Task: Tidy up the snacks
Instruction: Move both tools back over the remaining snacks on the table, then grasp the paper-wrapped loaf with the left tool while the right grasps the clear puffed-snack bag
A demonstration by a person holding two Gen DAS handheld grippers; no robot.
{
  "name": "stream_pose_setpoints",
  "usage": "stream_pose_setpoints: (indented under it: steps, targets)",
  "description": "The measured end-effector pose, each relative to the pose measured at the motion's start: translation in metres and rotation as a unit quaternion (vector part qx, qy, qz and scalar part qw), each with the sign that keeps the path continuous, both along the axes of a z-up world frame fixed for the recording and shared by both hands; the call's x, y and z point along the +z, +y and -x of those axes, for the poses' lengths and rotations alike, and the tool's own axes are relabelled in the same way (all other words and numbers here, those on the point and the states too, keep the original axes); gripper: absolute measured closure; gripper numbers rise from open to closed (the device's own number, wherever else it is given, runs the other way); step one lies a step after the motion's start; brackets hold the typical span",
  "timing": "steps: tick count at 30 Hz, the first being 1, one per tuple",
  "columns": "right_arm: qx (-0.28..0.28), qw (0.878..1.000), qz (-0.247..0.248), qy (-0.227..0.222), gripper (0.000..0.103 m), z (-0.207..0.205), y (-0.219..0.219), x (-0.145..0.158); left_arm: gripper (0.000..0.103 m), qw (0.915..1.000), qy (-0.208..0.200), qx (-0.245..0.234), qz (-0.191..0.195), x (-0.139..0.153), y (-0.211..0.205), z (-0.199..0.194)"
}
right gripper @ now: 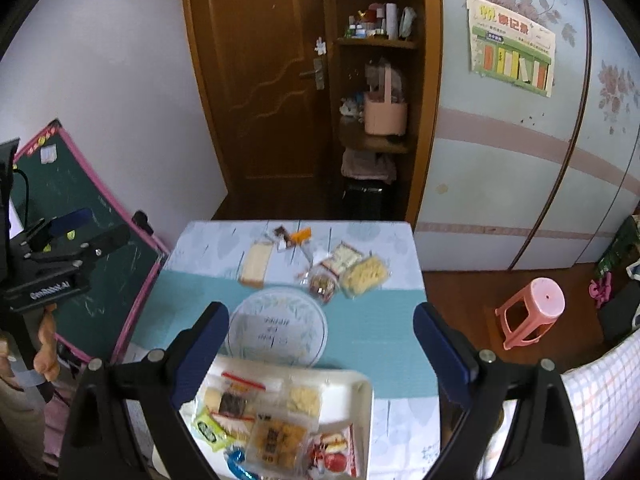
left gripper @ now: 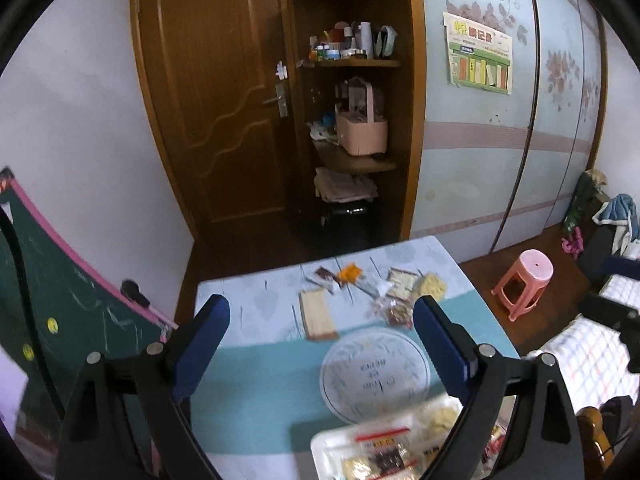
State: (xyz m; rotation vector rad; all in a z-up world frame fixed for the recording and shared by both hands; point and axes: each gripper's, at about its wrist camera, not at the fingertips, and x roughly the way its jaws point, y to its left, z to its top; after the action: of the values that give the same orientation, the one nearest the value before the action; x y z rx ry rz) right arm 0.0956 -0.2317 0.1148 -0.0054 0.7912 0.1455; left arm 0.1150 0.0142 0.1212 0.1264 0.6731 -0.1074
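A white tray (right gripper: 362,390) at the near table edge holds several wrapped snacks; it also shows in the left wrist view (left gripper: 326,442). A round patterned plate (right gripper: 276,326) (left gripper: 374,374) lies beyond it. Loose snacks lie at the far side: a pale wafer pack (right gripper: 256,264) (left gripper: 316,314), an orange packet (right gripper: 300,235) (left gripper: 349,272), a yellow biscuit pack (right gripper: 366,274) (left gripper: 431,286) and a reddish bag (right gripper: 322,284) (left gripper: 396,314). My left gripper (left gripper: 322,344) is open and empty above the table; it also shows in the right wrist view (right gripper: 68,224). My right gripper (right gripper: 320,348) is open and empty above the tray.
The table (right gripper: 376,320) has a blue and white cloth. A green chalkboard (right gripper: 100,264) leans at the left. A pink stool (right gripper: 534,310) stands on the floor at the right. A checked bed cover (right gripper: 600,400) lies at the near right. A door and shelves stand behind.
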Motion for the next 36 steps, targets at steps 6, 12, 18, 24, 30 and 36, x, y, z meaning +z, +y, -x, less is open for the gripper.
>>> stream_pose_setpoints:
  steps: [6, 12, 18, 24, 30, 36]
  targets:
    - [-0.003, 1.0, 0.014, -0.001, 0.009, -0.04, 0.0, 0.027, 0.01, 0.9999, 0.003, 0.003, -0.016, 0.022, -0.002, -0.044]
    - [-0.022, 0.999, -0.01, 0.023, 0.009, -0.09, -0.017, 0.047, 0.01, 0.9992, -0.001, 0.029, -0.028, 0.036, 0.001, -0.092]
    - [-0.072, 0.996, 0.006, 0.055, 0.009, -0.149, -0.037, 0.03, 0.01, 0.9983, 0.007, 0.037, -0.043, 0.02, -0.003, -0.14]
    - [-0.105, 0.988, 0.004, 0.11, 0.009, -0.206, -0.054, -0.026, 0.01, 0.997, 0.046, 0.044, -0.045, -0.034, -0.007, -0.193]
    - [-0.124, 0.979, 0.006, 0.164, 0.009, -0.248, -0.056, -0.094, 0.01, 0.9926, 0.102, 0.061, -0.026, -0.105, -0.005, -0.242]
    - [-0.131, 0.968, -0.012, 0.213, 0.009, -0.273, -0.053, -0.163, 0.01, 0.9808, 0.173, 0.089, -0.006, -0.187, -0.001, -0.272]
